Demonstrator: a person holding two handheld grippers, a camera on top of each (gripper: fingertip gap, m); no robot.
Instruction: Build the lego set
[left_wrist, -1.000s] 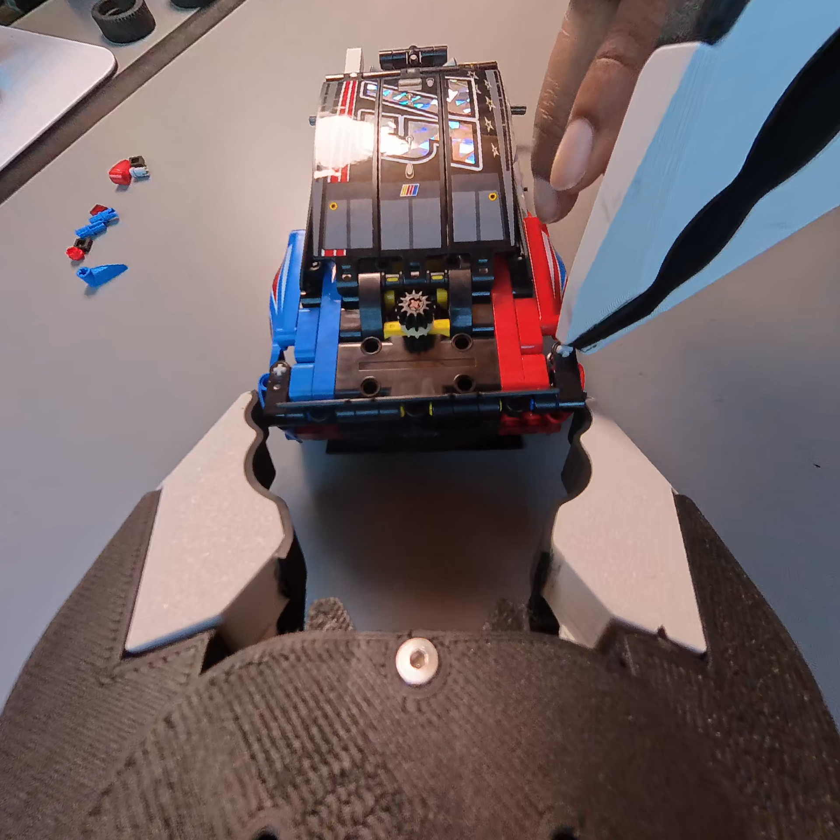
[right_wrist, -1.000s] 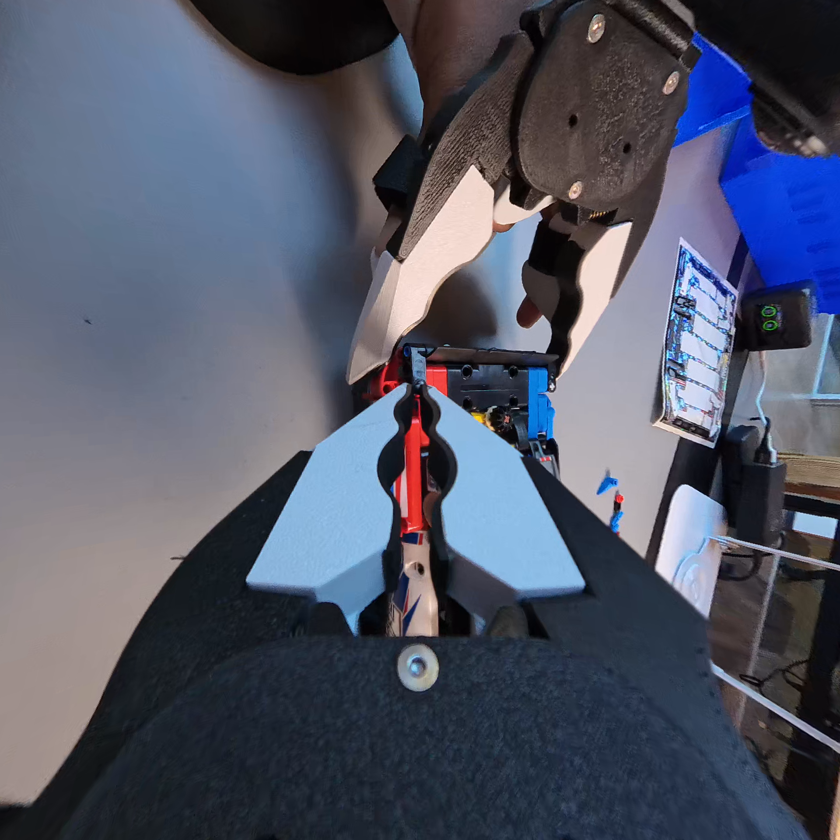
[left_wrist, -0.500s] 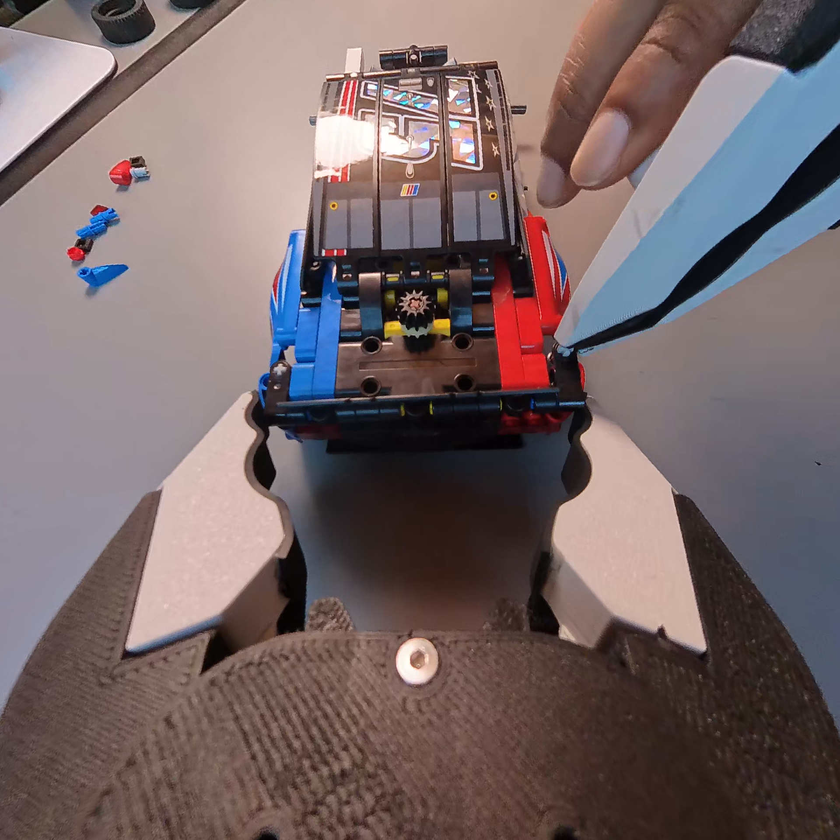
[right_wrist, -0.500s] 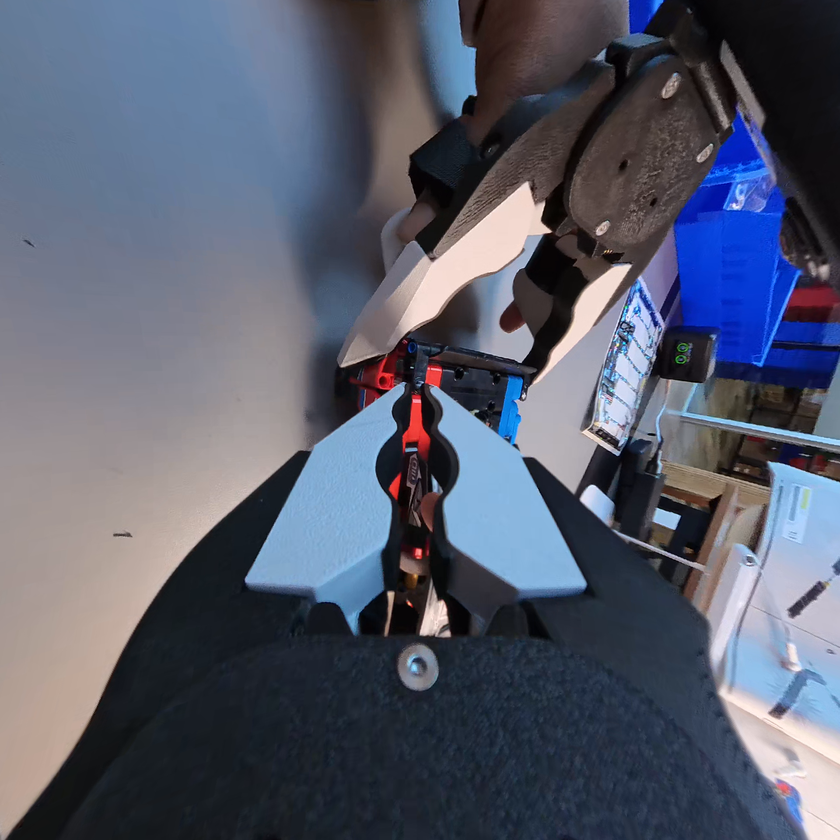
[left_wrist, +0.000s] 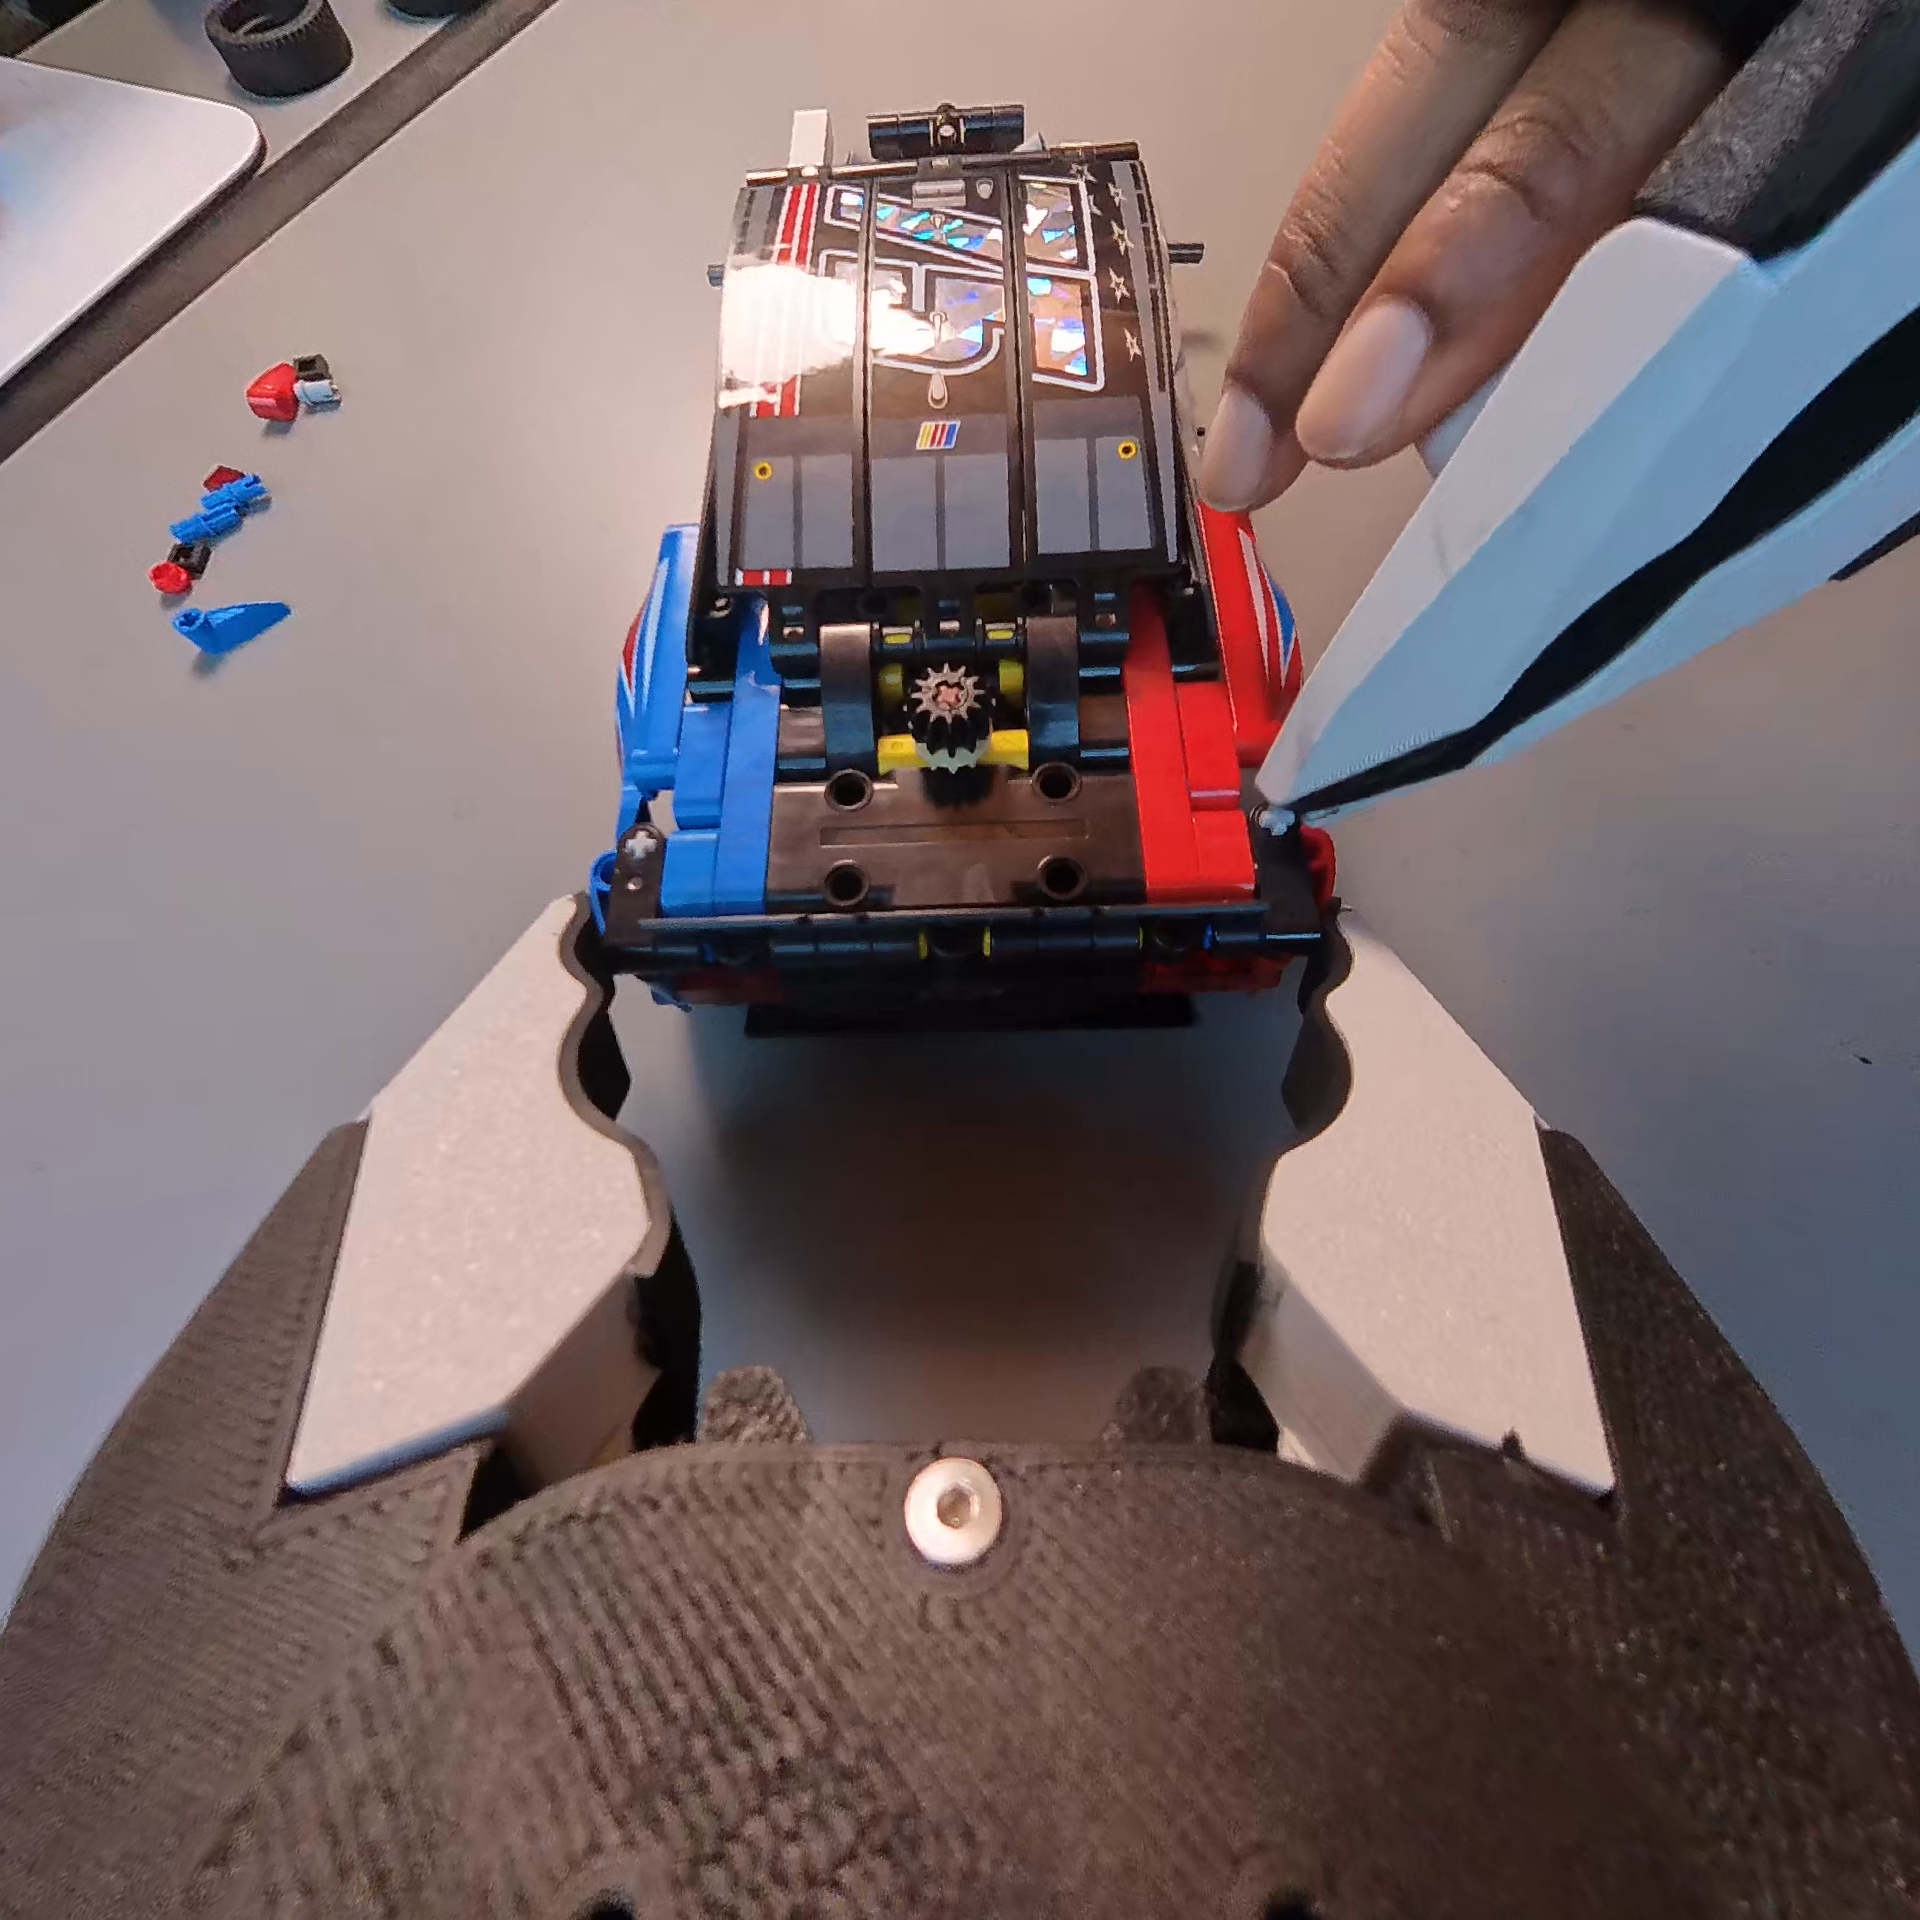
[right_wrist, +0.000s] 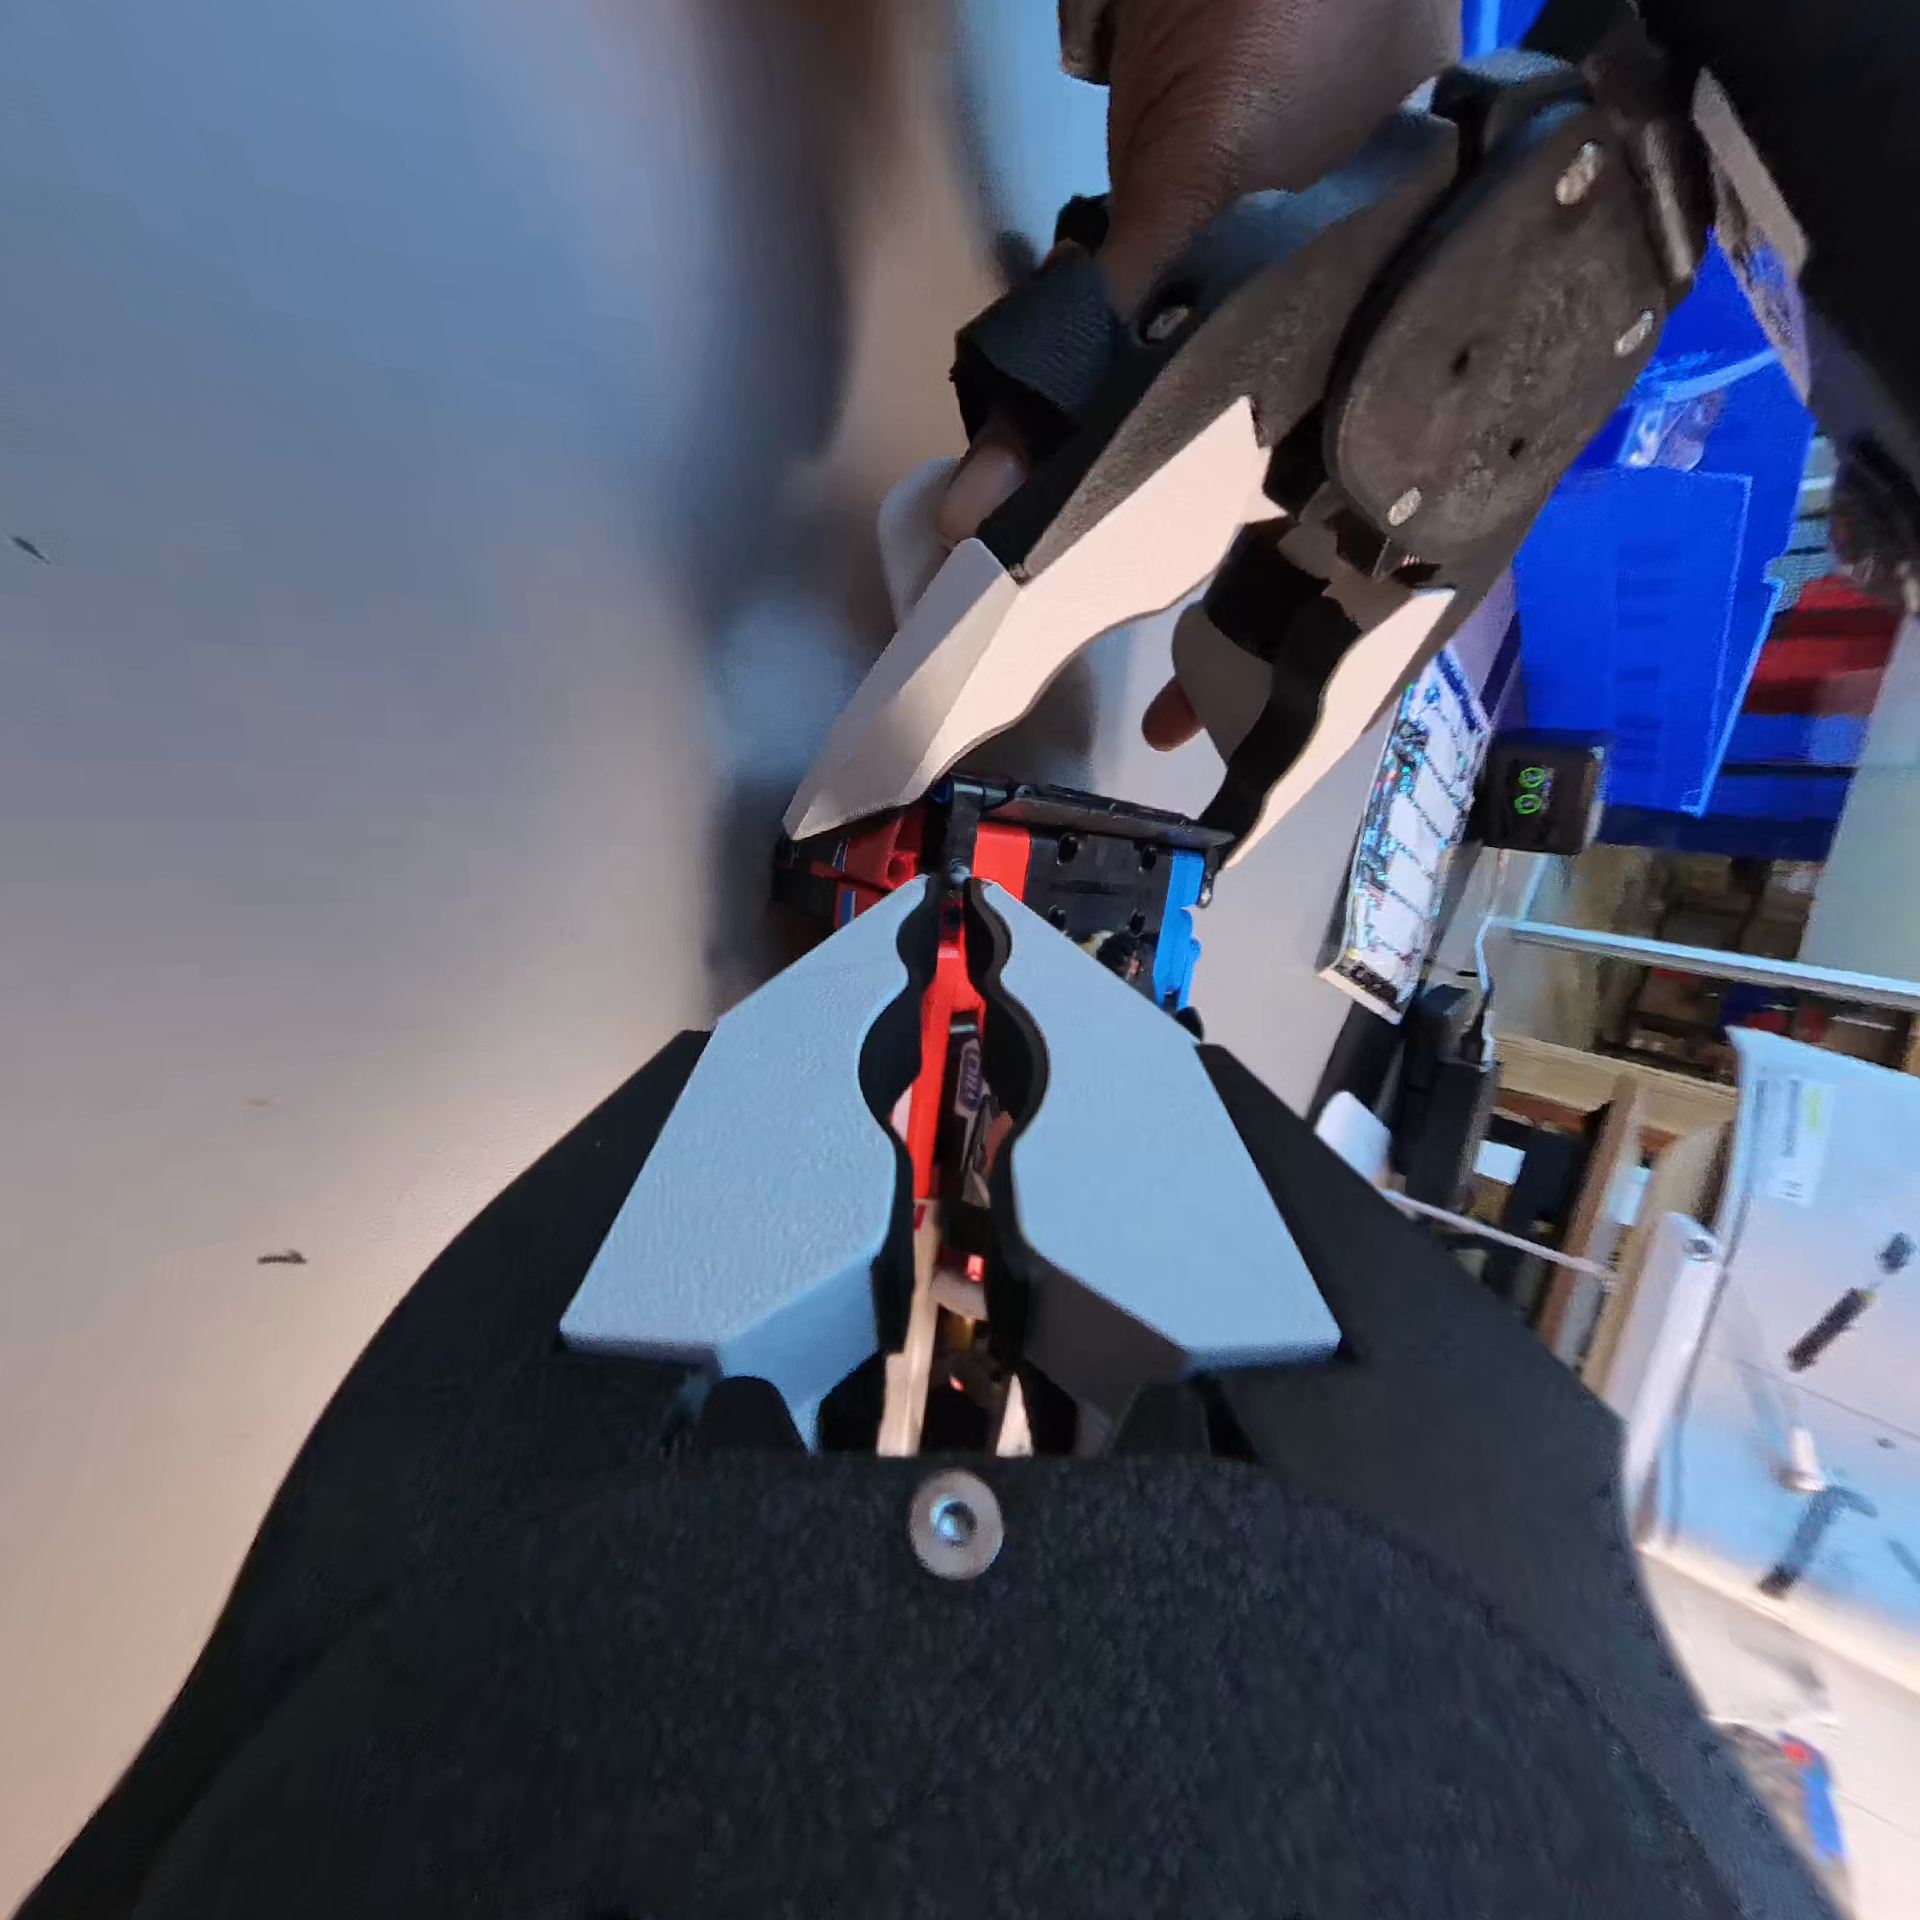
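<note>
Glossy plastic car (left_wrist: 940, 623) on a smooth matt table (left_wrist: 416, 831).

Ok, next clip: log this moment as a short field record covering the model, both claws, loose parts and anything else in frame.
model: lego car, black roof, blue left side, red right side, resting on grey table
left claw: open, fingertips flanking the car's near end at its two corners
right claw: shut, tips on a small pin at the car's near red-side corner
hand: bare fingers beside the roof's right edge
loose parts: small red and blue pieces left of the car
other: black tyre at far left
</note>
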